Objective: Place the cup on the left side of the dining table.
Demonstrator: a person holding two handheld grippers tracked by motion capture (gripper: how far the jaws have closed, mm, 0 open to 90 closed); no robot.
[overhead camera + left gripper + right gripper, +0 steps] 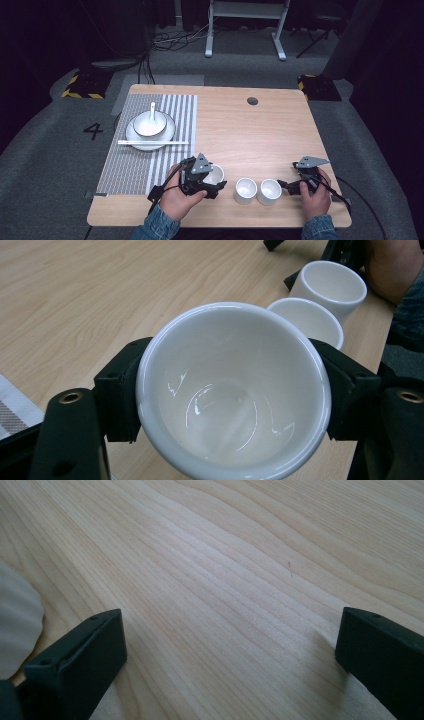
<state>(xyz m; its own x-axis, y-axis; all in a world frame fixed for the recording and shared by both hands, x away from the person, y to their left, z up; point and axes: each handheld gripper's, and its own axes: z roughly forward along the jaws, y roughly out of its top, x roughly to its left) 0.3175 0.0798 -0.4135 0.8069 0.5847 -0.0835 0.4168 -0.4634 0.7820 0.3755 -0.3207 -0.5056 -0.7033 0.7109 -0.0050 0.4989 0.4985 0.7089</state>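
Observation:
My left gripper (232, 390) is shut on a white cup (235, 405), one black jaw pressing on each side of its wall. From above, that cup (215, 174) is held near the table's front edge, just right of the striped mat. Two more white cups (245, 190) (269, 191) stand side by side to its right; the left gripper view has them behind the held cup (312, 320) (332, 287). My right gripper (286, 186) rests by the right cup, and its jaws (227, 650) stand open over bare wood. A white cup's edge (15, 625) shows at the left.
A striped placemat (172, 107) covers the table's left part. On it a white plate (167, 134) carries a bowl (149, 125) with a spoon (152, 108), and chopsticks (153, 142) lie across the plate's front. A round hole (252, 101) sits near the table's far edge.

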